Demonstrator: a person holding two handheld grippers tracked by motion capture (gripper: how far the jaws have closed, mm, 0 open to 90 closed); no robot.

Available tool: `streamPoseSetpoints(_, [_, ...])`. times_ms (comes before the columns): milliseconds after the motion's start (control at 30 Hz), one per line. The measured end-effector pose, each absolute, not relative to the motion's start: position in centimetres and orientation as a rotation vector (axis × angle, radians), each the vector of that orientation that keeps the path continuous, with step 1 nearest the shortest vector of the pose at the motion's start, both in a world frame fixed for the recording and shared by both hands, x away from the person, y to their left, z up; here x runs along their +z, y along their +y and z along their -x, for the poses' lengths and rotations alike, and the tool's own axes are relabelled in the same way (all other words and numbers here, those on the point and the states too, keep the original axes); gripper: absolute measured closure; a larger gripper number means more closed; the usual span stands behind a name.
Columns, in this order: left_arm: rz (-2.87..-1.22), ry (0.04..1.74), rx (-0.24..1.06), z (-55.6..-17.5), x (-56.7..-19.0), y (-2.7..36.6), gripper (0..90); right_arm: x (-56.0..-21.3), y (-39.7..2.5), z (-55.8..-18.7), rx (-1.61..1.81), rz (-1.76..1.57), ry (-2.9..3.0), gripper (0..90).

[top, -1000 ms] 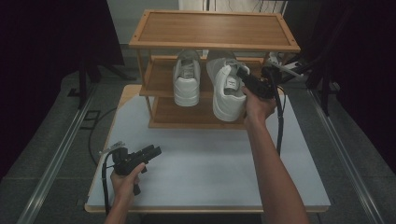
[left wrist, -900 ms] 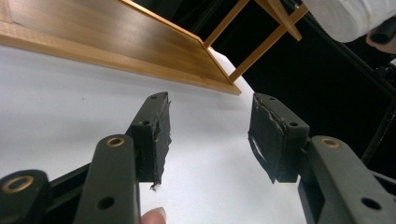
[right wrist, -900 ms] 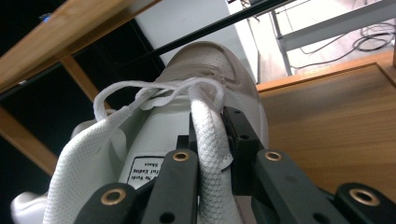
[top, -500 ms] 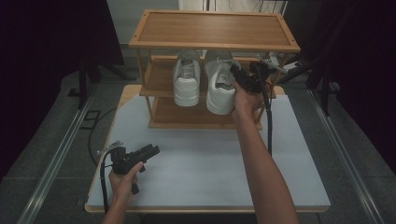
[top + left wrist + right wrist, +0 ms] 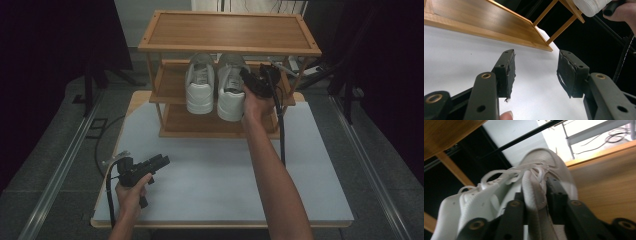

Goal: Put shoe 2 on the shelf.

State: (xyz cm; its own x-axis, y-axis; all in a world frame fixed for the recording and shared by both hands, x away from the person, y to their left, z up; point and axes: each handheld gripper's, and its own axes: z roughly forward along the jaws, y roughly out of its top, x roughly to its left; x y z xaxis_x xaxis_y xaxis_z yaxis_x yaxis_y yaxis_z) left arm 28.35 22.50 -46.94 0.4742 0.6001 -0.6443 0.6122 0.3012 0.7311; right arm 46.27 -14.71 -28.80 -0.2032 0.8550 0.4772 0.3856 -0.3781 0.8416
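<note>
Right gripper (image 5: 535,202) pinches right shoe's (image 5: 231,92) collar; shoe has slid in at 12 o'clock onto middle shelf (image 5: 172,85) beside its mate (image 5: 200,87), seemingly seated. Release next. Left gripper (image 5: 535,72) idle, jaws spread.

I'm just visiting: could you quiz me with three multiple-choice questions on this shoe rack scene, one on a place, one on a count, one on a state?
1. Where is the left gripper?
A. over the white table
B. on the rack's top shelf
C. inside a shoe

2. How many white shoes are on the rack?
A. one
B. two
C. four

3. The right gripper is:
A. wide open
B. lying on the floor
C. shut on the right shoe

Answers: 1 A, its jaws hang above the tabletop; 2 B, a pair sits side by side; 3 C, its jaws pinch the shoe's collar.
</note>
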Motion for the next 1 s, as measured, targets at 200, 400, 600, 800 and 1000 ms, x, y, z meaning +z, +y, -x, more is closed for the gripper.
streamPoseSetpoints(200, [-1.363, 1.181, -0.012, -28.4, -47.0, 22.4, 48.5, -28.5, -15.0, -46.7, 1.651, -1.624, 1.492, 59.8])
streamPoseSetpoints(400, [-1.375, 1.18, -0.014, -28.4, -47.1, 22.3, 48.5, -27.4, -15.2, -45.5, 1.683, -1.542, 1.527, 57.8])
streamPoseSetpoints(600, [-1.373, 1.183, -0.011, -28.4, -47.0, 22.4, 48.5, -26.5, -16.2, -42.5, 1.654, -1.456, 1.576, 64.5])
streamPoseSetpoints(800, [-1.395, 1.179, -0.02, -28.4, -47.1, 21.8, 48.5, -26.3, -17.1, -38.0, 1.63, -1.32, 1.695, 81.8])
streamPoseSetpoints(1000, [-1.403, 1.178, -0.021, -28.3, -47.1, 21.5, 48.5, -28.0, -16.1, -34.5, 1.597, -1.217, 1.875, 89.2])
